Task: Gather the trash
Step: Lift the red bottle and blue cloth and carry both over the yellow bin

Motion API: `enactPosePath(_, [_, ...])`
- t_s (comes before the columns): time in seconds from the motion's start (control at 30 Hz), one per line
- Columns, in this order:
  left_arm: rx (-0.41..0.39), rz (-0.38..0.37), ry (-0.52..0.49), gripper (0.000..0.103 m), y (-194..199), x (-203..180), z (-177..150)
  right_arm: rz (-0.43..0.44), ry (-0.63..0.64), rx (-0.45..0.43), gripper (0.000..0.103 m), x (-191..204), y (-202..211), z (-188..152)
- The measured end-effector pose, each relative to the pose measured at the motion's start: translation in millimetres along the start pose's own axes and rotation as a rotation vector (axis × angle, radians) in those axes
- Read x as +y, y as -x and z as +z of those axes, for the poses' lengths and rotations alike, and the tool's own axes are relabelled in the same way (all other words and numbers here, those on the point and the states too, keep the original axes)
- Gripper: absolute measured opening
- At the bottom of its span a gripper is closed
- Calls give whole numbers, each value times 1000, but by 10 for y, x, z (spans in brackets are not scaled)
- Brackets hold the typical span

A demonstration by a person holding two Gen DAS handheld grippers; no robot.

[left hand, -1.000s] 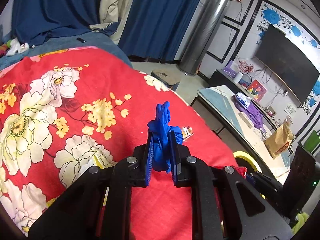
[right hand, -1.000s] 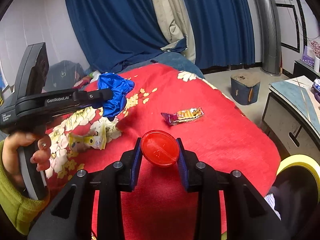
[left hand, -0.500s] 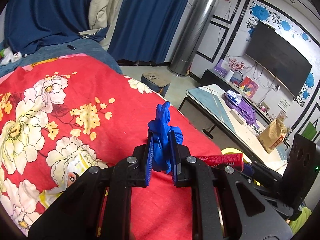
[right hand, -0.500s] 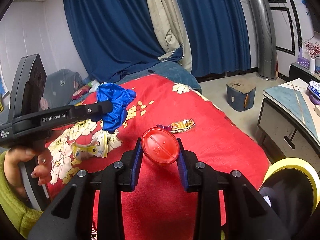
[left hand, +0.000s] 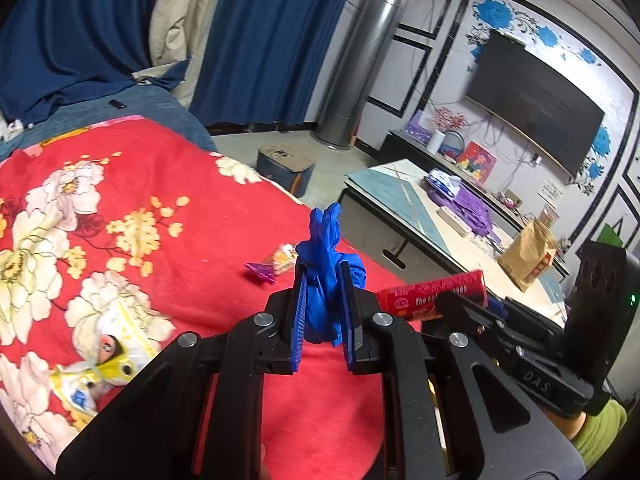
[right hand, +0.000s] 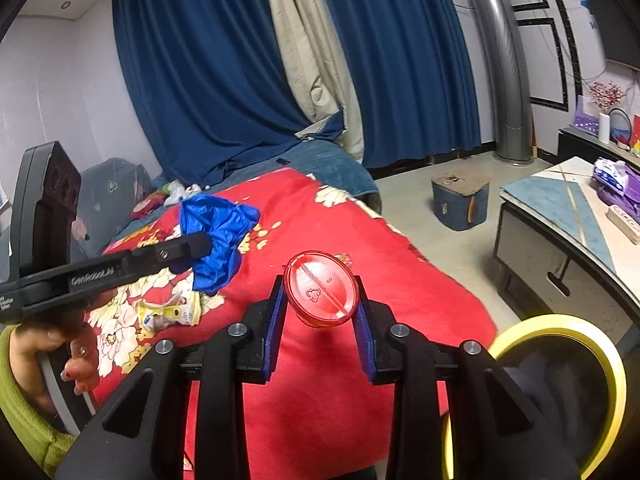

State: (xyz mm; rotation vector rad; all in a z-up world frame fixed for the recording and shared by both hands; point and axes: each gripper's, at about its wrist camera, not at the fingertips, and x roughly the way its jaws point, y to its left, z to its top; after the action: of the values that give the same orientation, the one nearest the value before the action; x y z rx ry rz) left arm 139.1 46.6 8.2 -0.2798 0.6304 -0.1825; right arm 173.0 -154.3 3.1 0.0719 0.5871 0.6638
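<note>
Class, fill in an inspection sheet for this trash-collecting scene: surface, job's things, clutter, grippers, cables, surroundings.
Surface: red floral bedspread.
Job's things: crumpled blue plastic bag; red round plastic tub; yellow-rimmed bin at lower right.
Clutter: yellow-white snack wrapper and purple-orange wrapper lying on bedspread.
Grippers: left gripper shut on bag; right gripper shut on tub.
Cables: wires hang below the wall television.
Surroundings: blue curtains, low table.

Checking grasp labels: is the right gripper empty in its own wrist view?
No, the right gripper is shut on a red tube.
</note>
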Motion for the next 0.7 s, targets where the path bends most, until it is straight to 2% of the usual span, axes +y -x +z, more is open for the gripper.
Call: enactPosePath(0.7, [120, -145, -191, 10, -476, -972, -360, -208, -168, -42, 30, -1006, 635, -245])
